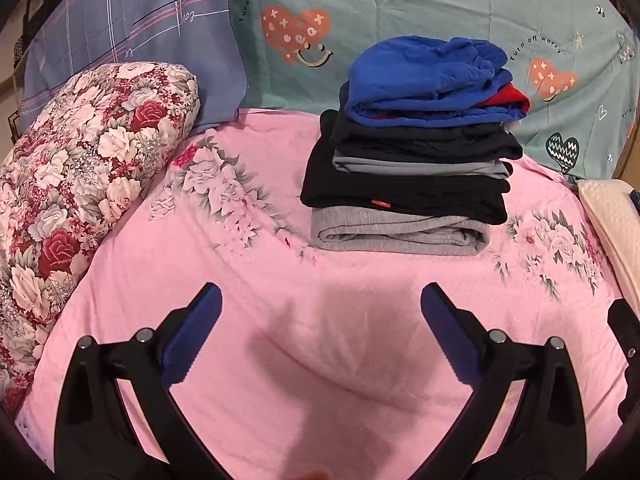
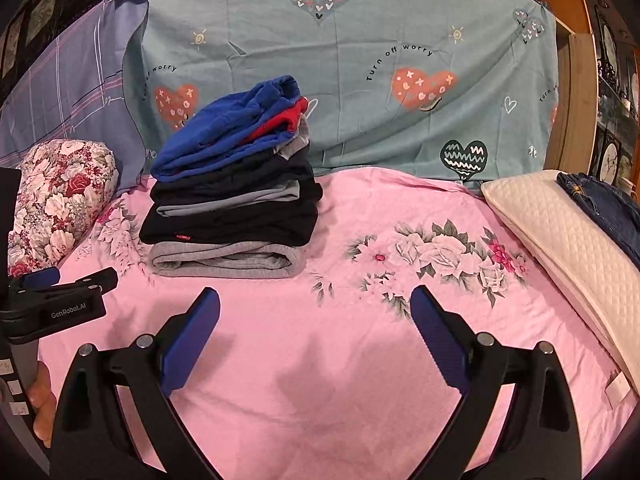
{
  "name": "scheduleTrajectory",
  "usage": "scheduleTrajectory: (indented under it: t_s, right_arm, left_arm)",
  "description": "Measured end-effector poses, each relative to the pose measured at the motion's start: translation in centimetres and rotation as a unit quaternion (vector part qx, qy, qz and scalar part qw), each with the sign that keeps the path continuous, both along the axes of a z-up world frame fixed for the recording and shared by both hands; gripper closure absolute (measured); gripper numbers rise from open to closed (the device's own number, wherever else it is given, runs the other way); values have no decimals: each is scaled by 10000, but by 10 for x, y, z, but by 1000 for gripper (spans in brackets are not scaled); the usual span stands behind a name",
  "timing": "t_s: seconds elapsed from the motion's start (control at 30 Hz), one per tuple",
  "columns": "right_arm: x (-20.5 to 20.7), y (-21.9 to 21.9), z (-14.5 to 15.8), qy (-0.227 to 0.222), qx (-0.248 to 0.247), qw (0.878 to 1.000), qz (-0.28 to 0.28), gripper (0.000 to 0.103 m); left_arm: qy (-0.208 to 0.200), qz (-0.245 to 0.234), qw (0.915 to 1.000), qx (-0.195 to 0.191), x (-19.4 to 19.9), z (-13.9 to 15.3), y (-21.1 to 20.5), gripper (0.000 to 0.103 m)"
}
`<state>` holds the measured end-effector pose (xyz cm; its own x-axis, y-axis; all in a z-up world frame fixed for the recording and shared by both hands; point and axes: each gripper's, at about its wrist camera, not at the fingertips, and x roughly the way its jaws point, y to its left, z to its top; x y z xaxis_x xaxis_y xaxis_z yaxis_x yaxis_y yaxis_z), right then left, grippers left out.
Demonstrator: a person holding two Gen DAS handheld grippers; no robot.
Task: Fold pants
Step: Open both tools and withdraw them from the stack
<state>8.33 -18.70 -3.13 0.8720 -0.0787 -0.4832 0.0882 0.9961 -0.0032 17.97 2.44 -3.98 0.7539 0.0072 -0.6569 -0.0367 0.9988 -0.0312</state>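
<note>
Both claws, left claw point(image 1: 320, 334) and right claw point(image 2: 316, 336), hover wide open and empty over the bare pink bed point(image 2: 360, 360), the folded stack point(image 2: 232, 200) parked behind, leaving folding room.

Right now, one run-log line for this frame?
left gripper: open, empty | right gripper: open, empty | folded stack: on pink sheet | jeans: unfolded, on white pillow

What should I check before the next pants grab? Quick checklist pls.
1. Left hand-held gripper open, empty: ok.
2. Right hand-held gripper open, empty: ok.
3. Folded stack out of the working area, at the back of the pink sheet: ok.
4. Stack stable: cannot tell; blue top piece sits bunched.
5. Next pants: denim garment beside the quilted pillow, partly out of frame: cannot tell.
</note>
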Motion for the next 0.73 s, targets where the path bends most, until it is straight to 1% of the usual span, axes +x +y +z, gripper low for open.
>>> scheduleTrajectory:
  t_s: [0.3, 0.6, 0.73]
  right_arm:
    - [1, 2, -1, 23, -57, 10000, 53, 7]
    - [0, 2, 0, 37, -53, 9999, 83, 7]
    - [0, 3, 0, 41, -46, 9999, 83, 7]
  left_arm:
    - [-97, 2, 9999, 44, -2, 3, -1, 2]
    - [75, -97, 9998, -125, 0, -2, 1, 2]
    - [46, -93, 9999, -105, -1, -1, 1, 2]
